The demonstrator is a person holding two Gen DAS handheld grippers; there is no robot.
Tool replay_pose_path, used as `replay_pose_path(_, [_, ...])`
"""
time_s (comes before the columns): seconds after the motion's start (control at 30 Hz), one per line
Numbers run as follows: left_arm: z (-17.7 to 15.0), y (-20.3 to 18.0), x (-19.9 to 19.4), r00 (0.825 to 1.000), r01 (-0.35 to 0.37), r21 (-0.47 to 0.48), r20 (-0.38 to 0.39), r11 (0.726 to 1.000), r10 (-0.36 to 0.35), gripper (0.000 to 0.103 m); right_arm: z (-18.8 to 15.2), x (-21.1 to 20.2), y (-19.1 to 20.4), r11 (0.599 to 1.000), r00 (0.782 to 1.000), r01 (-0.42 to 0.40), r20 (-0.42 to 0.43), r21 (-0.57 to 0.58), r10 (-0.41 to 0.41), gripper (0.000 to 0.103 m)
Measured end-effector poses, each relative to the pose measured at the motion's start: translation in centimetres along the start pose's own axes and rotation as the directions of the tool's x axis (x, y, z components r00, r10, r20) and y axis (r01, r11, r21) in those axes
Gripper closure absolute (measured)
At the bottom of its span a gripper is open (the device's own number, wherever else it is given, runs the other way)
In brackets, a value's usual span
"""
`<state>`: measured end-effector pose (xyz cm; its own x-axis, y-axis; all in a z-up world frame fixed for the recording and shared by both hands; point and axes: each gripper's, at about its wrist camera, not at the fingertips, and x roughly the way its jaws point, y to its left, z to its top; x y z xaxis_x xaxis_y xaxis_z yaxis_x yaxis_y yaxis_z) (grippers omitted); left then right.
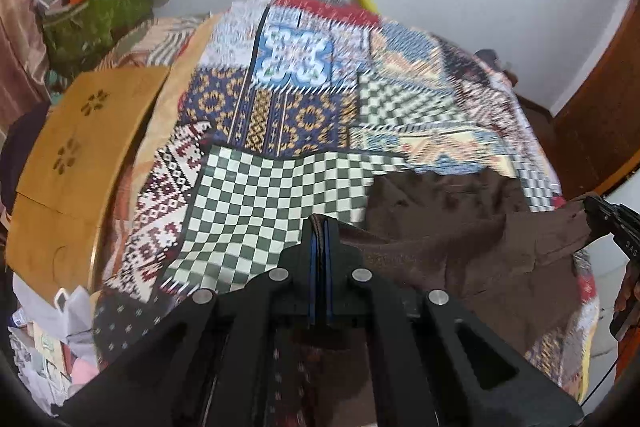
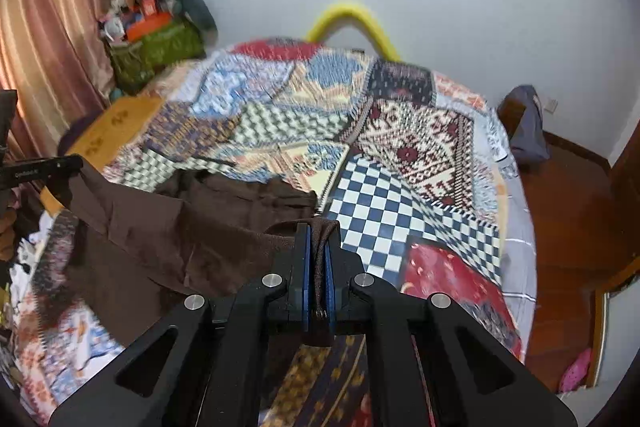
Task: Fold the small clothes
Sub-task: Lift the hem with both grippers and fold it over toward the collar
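A dark brown garment (image 1: pixel 452 239) is held stretched above a patchwork bedspread (image 1: pixel 276 179). My left gripper (image 1: pixel 320 227) is shut on one edge of it; the cloth runs right to my right gripper (image 1: pixel 604 215), seen at the right edge. In the right wrist view my right gripper (image 2: pixel 319 231) is shut on a bunched brown edge, and the garment (image 2: pixel 160 227) spreads left to my left gripper (image 2: pixel 68 167). The far part of the garment sags onto the bedspread (image 2: pixel 400 195).
A wooden board (image 1: pixel 76 163) lies along the bed's left side. A green bag with piled items (image 2: pixel 160 39) stands at the back left by a curtain (image 2: pixel 44 39). A yellow curved tube (image 2: pixel 356 19) is at the headboard. Wooden floor (image 2: pixel 568 227) lies to the right.
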<state>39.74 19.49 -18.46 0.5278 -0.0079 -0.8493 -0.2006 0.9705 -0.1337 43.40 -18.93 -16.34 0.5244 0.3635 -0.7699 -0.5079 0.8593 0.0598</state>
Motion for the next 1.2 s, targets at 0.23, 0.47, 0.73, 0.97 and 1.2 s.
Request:
replay_pose_path(0.23, [0.5, 0.3, 5.9, 0.996, -0.054, 0.047, -0.063, 0.997, 0.057, 0.097, 0.7, 5.1, -1.4, 1.000, 0.997, 0.023, -0.073, -0.006, -0.023, 0.097])
replay_pose_path(0.47, [0.4, -1.7, 3.8, 0.993, -0.116, 0.164, 0.040, 0.980, 0.111, 0.050, 1.4, 2.8, -1.0, 0.993, 0.994, 0.108, 0.040, -0.050, -0.106, 0.053])
replay_pose_path(0.73, [-2.9, -5.6, 1.1, 1.000, 0.003, 0.244, -0.007, 0.970, -0.001, 0.040, -1.3, -0.6, 2.8, 0.993, 0.996, -0.070, 0.047, -0.095, 0.074, 0.049])
replay_pose_path(0.97, [-6.8, -8.3, 4.8, 0.980, 0.124, 0.223, -0.179, 0.967, -0.084, 0.040, -6.1, 2.8, 6.2, 0.980, 0.986, -0.153, -0.091, -0.128, 0.142, 0.049])
replay_pose_path(1.2, [-4.6, -8.8, 7.1, 0.981, 0.132, 0.184, -0.167, 0.974, -0.102, 0.041, -6.7, 4.1, 5.2, 0.979, 0.977, -0.180, -0.130, -0.101, 0.166, 0.049])
